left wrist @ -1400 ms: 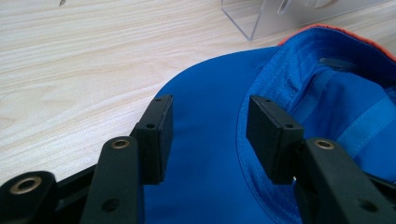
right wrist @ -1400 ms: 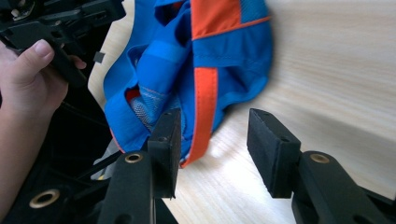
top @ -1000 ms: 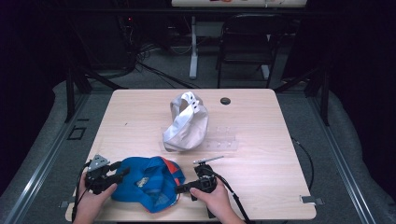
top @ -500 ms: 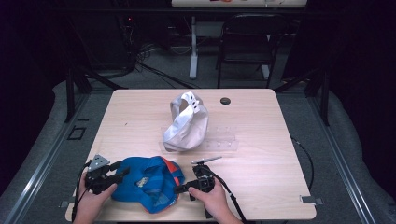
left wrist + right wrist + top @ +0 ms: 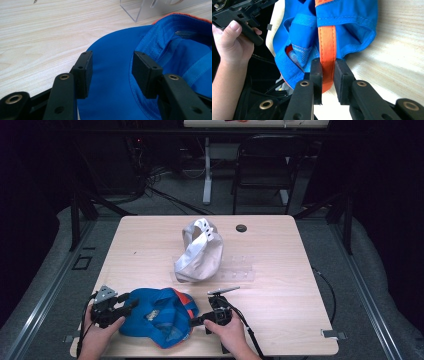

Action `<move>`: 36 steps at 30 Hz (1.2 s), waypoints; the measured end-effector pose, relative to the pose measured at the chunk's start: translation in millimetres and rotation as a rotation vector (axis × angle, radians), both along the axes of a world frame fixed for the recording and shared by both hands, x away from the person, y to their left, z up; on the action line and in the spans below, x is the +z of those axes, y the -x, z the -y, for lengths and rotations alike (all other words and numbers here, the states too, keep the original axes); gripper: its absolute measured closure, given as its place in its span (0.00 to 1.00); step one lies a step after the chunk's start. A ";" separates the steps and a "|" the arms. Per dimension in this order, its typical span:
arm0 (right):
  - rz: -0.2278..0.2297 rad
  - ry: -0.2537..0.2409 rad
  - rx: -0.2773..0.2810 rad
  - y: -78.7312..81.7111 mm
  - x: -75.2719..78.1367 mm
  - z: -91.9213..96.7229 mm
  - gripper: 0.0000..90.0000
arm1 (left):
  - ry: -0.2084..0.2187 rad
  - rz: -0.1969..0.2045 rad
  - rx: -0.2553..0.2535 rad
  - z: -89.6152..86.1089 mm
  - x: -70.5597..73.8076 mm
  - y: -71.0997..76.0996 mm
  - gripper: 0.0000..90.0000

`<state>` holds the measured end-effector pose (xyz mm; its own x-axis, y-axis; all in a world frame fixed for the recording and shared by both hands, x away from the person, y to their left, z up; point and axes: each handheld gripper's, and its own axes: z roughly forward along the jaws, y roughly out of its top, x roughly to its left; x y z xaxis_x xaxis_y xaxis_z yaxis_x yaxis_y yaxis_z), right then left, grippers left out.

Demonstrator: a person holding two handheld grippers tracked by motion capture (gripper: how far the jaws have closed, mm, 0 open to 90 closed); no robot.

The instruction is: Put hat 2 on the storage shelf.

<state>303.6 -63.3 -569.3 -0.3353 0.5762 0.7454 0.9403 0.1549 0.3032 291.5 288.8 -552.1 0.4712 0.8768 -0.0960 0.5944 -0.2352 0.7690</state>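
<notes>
The wooden table [image 5: 280, 270] carries a blue cap [image 5: 157, 315] at its near edge, between both hands. The left gripper [image 5: 120, 306], held level and pointing right, stands open with its jaws astride the cap's brim. The right gripper [image 5: 327, 75], pointing left, has just been closing and now pinches the cap's orange strap [image 5: 327, 42].

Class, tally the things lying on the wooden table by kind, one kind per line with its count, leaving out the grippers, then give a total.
Caps: 2 (blue cap, white cap)
Clear plastic stands: 1 (clear stand)
Small black round things: 1 (black disc)
Total: 4
</notes>
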 end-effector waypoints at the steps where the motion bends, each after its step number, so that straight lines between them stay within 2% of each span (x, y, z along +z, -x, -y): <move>1: -0.003 0.001 0.003 -0.1 0.6 0.7 0.87 | 0.000 0.000 0.000 0.0 0.0 0.0 0.57; 2: -0.018 0.010 0.008 0.1 2.2 1.7 0.87 | 0.000 0.000 0.001 -0.1 0.0 0.0 0.57; 3: -0.002 0.000 0.007 -0.1 1.3 1.9 0.87 | 0.002 0.006 0.005 0.0 -0.5 -0.1 0.57; 9: -0.005 0.000 0.007 0.5 5.7 6.8 0.87 | 0.003 0.007 0.008 -0.4 -0.4 -0.2 0.57; 14: 0.008 -0.021 -0.014 1.4 12.5 11.4 0.87 | 0.001 0.005 0.008 -0.3 -0.5 -0.3 0.57; 15: 0.012 -0.012 -0.006 1.4 14.5 13.5 0.87 | 0.001 0.005 0.009 -0.4 -0.5 -0.3 0.57; 25: 0.028 -0.039 -0.010 1.7 31.8 27.6 0.87 | -0.001 0.004 0.009 -0.3 -0.6 -0.4 0.57; 28: 0.044 -0.032 -0.014 1.8 38.5 34.1 0.87 | 0.000 0.004 0.010 -0.5 -0.5 -0.3 0.57; 29: 0.047 0.001 -0.006 1.6 41.3 37.3 0.87 | 0.001 0.004 0.010 -0.6 -0.6 -0.3 0.57; 30: 0.044 -0.040 -0.021 2.1 40.6 37.5 0.87 | 0.002 0.005 0.011 -0.7 -0.7 -0.4 0.57; 31: 0.045 -0.028 0.016 0.9 42.9 42.5 0.87 | 0.001 0.004 0.011 -0.9 -0.7 -0.5 0.57; 32: 0.049 -0.033 -0.019 2.7 44.6 42.4 0.87 | 0.001 0.004 0.012 -0.9 -0.8 -0.5 0.57; 36: 0.062 -0.041 -0.026 5.1 52.8 53.1 0.87 | 0.001 0.003 0.011 -0.7 -1.0 -0.6 0.57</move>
<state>298.6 -116.4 -516.5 -0.3668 0.5546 0.7469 0.9231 0.1171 0.3664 292.1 289.5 -553.1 0.4616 0.8819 -0.0956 0.5949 -0.2278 0.7709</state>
